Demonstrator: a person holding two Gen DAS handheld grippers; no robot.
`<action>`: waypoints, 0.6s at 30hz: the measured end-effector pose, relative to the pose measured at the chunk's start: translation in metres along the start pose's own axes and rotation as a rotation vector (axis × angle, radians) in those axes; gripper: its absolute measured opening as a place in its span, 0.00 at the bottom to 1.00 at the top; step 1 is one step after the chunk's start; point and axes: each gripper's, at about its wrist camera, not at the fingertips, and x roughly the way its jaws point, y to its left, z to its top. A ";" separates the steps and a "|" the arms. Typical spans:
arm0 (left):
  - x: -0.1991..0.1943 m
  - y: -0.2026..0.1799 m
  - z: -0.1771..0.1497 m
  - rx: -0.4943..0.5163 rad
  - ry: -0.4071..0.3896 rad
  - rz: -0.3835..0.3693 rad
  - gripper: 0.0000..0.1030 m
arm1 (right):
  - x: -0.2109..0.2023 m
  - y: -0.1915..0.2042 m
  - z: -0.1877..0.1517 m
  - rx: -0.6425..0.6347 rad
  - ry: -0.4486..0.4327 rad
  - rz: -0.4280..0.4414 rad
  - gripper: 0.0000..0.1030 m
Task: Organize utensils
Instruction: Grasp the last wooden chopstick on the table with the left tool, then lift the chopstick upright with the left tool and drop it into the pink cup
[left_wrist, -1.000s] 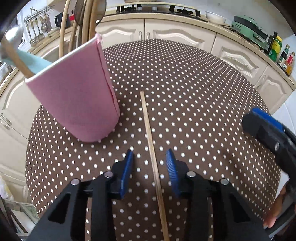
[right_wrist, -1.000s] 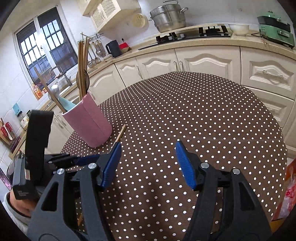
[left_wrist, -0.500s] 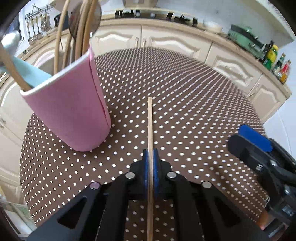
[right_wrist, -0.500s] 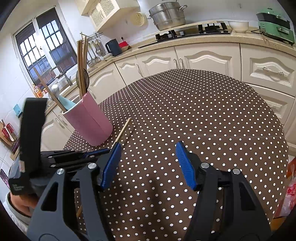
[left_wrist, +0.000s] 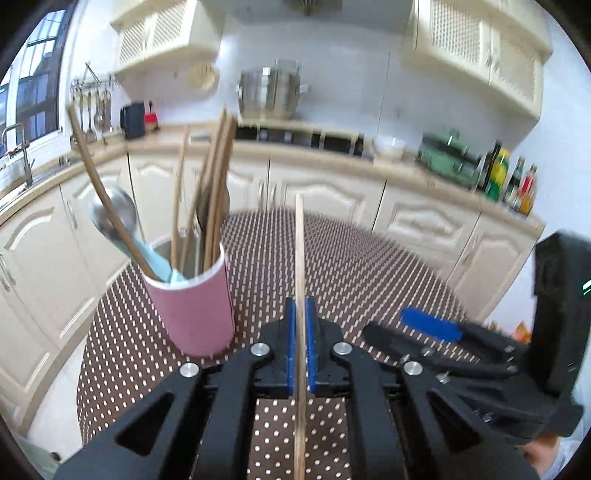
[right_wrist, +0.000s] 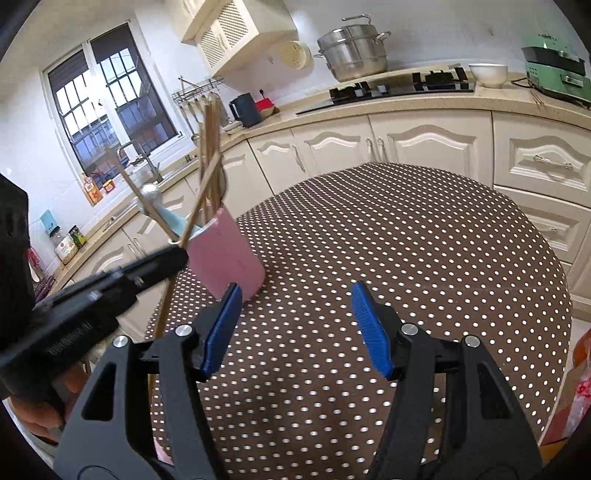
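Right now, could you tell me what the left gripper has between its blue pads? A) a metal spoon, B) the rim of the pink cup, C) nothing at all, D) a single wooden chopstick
D: the left gripper is shut on a thin wooden chopstick that runs up between its pads, while the pink cup stands apart to the side with the metal spoon in it.

Utensils (left_wrist: 207, 192) in cup (left_wrist: 192, 306) on table (left_wrist: 369, 266)

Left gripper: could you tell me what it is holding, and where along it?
A wooden chopstick, pinched partway along between the left gripper fingers.
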 end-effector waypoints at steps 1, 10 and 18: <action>-0.005 0.002 0.002 -0.009 -0.027 -0.007 0.05 | -0.001 0.003 0.001 -0.004 -0.004 0.005 0.60; -0.069 0.038 0.019 -0.121 -0.401 -0.082 0.05 | 0.001 0.027 0.012 -0.037 -0.048 0.045 0.61; -0.083 0.073 0.032 -0.213 -0.635 -0.024 0.05 | 0.023 0.033 0.033 -0.040 -0.097 0.086 0.61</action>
